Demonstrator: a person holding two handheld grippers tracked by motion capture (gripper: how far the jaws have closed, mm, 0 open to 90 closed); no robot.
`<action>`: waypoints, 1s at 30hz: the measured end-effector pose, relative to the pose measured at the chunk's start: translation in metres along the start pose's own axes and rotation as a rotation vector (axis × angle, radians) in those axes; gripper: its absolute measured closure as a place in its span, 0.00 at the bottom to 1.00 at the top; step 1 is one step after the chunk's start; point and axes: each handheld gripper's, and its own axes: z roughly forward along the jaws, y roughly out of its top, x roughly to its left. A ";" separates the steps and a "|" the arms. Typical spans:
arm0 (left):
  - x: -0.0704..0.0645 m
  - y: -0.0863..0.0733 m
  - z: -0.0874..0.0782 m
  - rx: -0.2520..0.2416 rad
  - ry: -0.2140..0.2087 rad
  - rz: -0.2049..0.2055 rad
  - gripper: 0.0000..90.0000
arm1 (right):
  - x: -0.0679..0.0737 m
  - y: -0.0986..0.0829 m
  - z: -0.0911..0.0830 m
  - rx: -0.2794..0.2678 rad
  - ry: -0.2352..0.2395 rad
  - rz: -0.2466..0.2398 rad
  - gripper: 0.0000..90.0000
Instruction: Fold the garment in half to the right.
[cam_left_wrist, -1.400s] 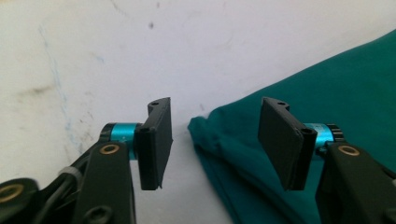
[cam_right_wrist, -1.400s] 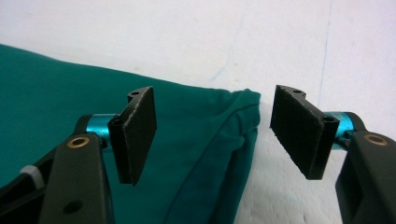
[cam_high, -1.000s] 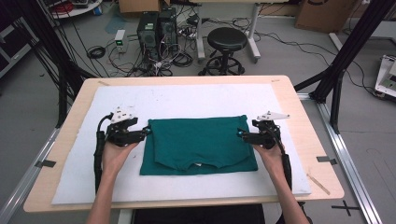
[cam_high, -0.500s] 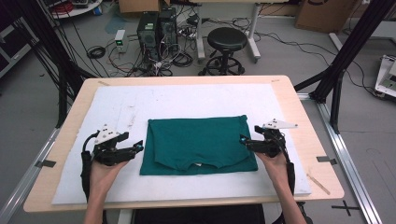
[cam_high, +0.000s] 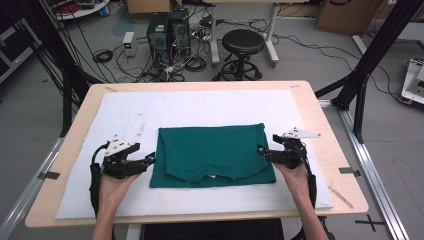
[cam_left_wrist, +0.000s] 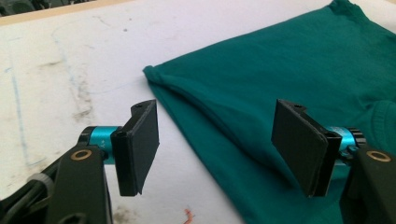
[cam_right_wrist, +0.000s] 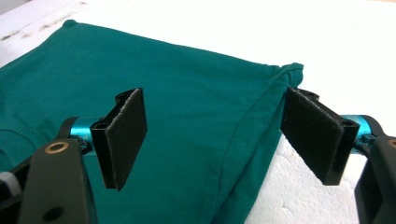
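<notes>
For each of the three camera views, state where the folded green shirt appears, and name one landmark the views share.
High view: the green shirt lies mid-table on the white mat, between both grippers.
Left gripper view: the shirt spreads across the right and upper part.
Right gripper view: the shirt spreads across the left and centre.
Shared landmark: the white mat.

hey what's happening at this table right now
A person is working on a folded green shirt that lies flat on a white pad on the table, holding a gripper in each hand. The left gripper sits at the shirt's left edge and the right gripper at its right edge. Both have their jaws open, straddling the cloth's side edges, and neither has hold of it yet. It looks like they are lining up for another fold.
</notes>
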 end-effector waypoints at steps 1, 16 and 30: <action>-0.002 0.000 0.002 0.006 -0.003 0.004 0.36 | 0.000 0.000 0.000 0.001 -0.003 0.000 0.26; -0.028 -0.003 0.029 0.087 -0.002 0.006 0.31 | 0.001 -0.003 0.006 0.026 0.010 0.004 0.26; -0.038 -0.026 0.039 0.223 0.103 0.025 0.28 | 0.001 -0.003 0.006 0.030 0.016 0.008 0.27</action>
